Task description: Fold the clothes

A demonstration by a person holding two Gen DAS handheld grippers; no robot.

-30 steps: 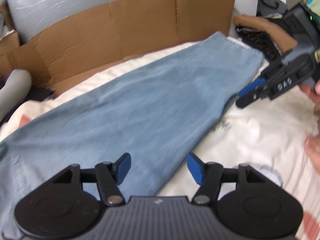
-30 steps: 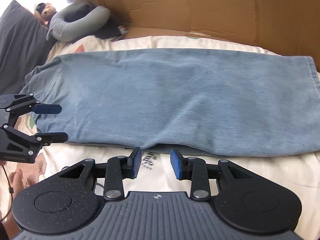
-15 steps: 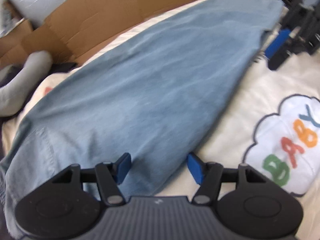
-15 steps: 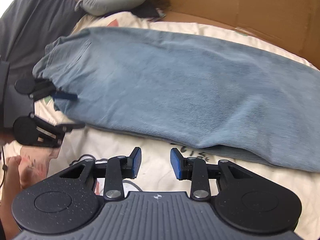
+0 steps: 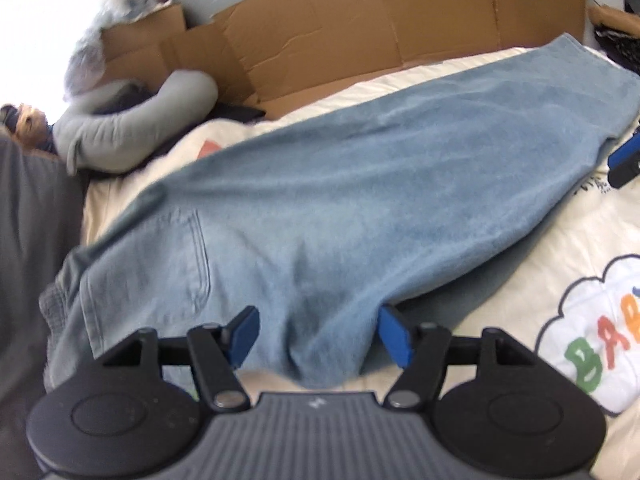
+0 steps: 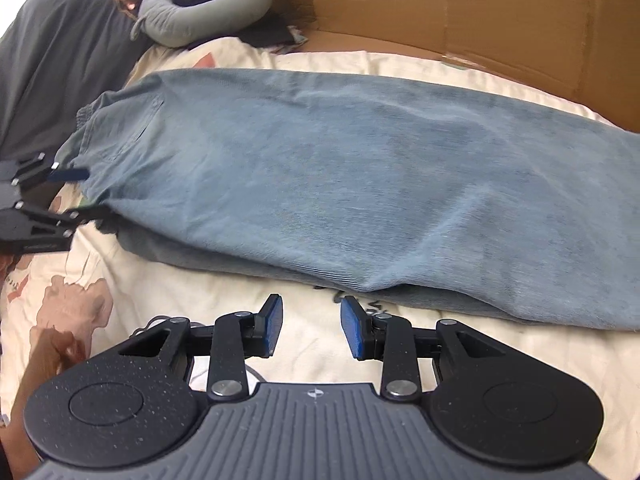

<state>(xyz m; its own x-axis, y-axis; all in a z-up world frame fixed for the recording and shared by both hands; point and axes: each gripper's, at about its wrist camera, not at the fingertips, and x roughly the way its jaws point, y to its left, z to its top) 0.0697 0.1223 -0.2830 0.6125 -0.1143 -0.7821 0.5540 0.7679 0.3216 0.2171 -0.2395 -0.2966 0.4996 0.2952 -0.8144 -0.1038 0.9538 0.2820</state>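
Light blue jeans lie folded lengthwise on the cream bedspread, waist and back pocket at the left. My left gripper is open at the waist end. The jeans' near edge bulges between its blue pads without being pinched. In the right wrist view the jeans stretch across, and the left gripper straddles the waist corner. My right gripper is open over the bare bedspread, just short of the jeans' near edge. Its tip shows by the leg end.
A flattened cardboard sheet stands along the far side of the bed. A grey neck pillow and a dark grey pillow lie beyond the waist end. A cloud print with coloured letters marks the bedspread. A hand shows at lower left.
My left gripper has swung and moved from the leg part towards the waist end; the back pocket is now in its view. The right gripper has shifted slightly along the near edge, still open.
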